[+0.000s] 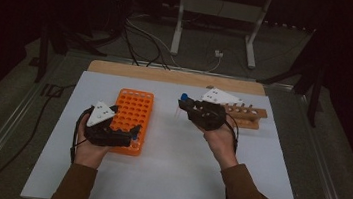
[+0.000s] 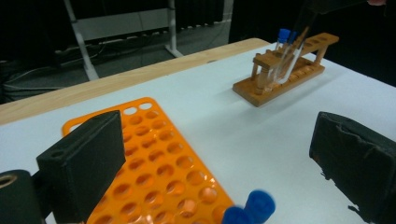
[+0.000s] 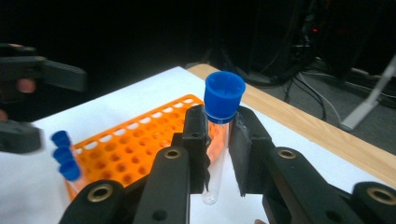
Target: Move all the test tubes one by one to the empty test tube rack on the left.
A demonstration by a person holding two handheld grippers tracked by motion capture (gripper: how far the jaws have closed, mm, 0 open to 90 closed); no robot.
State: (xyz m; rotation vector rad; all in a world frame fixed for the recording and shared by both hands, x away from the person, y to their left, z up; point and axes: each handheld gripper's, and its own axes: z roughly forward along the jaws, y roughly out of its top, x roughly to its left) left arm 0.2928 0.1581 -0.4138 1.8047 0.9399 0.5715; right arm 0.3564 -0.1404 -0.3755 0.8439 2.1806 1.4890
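Two arms in brown sleeves come in from the bottom of the high view. The left hand holds the left gripper, which points to the right, low over the counter. Its jaws stand wide apart. The right hand holds the right gripper farther up, pointing left. Its jaws are pressed together on something thin.
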